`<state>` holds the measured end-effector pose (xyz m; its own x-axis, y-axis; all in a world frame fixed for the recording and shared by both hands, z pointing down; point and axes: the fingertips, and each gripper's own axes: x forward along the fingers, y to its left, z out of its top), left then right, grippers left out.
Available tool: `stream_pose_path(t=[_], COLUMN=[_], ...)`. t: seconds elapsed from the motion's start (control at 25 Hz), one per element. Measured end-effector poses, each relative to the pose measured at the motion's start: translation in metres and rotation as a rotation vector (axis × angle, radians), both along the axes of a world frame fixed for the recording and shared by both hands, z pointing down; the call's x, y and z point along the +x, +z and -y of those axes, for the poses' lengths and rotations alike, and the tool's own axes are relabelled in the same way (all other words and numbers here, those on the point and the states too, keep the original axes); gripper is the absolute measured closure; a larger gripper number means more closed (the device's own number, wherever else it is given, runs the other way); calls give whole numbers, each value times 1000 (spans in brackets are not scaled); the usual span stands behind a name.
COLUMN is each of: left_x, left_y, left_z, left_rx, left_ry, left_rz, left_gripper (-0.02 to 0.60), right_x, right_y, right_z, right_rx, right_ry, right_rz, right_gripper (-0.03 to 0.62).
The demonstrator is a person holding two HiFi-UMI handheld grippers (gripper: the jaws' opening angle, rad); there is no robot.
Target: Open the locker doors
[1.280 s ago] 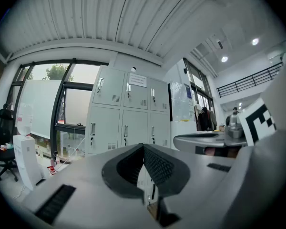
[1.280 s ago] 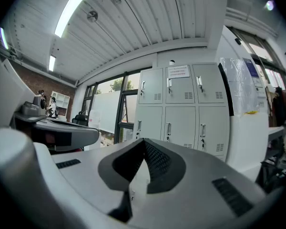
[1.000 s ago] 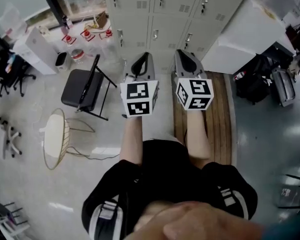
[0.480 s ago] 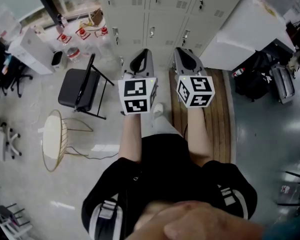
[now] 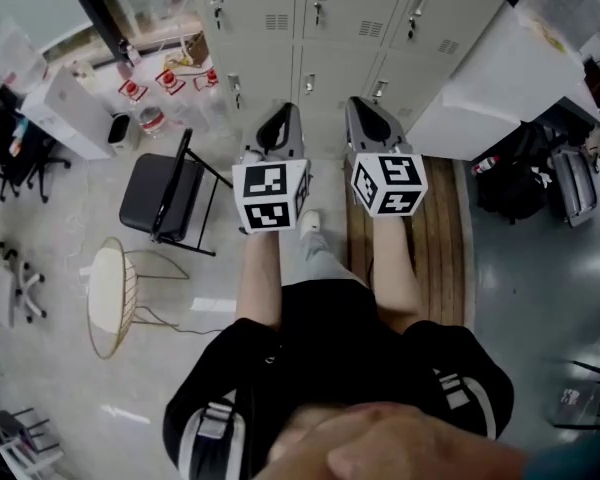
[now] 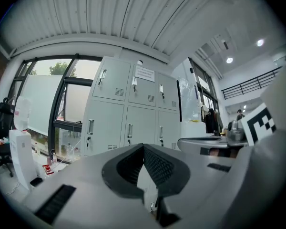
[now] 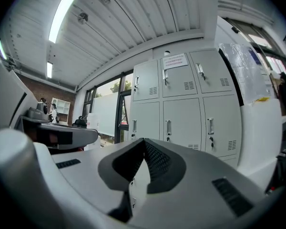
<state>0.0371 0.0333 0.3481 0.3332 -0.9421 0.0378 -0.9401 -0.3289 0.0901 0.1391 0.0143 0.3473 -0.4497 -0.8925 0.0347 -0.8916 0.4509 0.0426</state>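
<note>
With the left claw [image 5: 280,120] and right claw [image 5: 364,108] both closed on nothing and held level, apart from the lockers [image 5: 325,28] whose doors all stand shut ahead, this looks like the approach; next, a claw must open and hook a door handle [image 5: 309,82].

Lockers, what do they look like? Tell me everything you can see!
The lockers are pale grey metal, upright, stacked in two rows of three doors. Every door is shut. Each has a silvery vertical handle and small vent slots. A white paper notice is stuck on the top middle door. A window stands left of them.
</note>
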Motion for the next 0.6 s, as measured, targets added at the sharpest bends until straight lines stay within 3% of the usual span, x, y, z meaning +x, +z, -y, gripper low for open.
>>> stream_pose_path(t=[0.32, 0.6], left_x=[3, 9], left_y=[29, 17], left_z=[60, 111], left_rx=[-54, -48], left_ry=[-7, -12], left_rz=[-5, -7], left_gripper=[571, 571], right_x=[3, 8], right_y=[25, 11], right_z=[60, 110], right_rx=[-41, -30], right_ry=[-12, -18], right_rz=[-9, -5], right_gripper=[577, 577])
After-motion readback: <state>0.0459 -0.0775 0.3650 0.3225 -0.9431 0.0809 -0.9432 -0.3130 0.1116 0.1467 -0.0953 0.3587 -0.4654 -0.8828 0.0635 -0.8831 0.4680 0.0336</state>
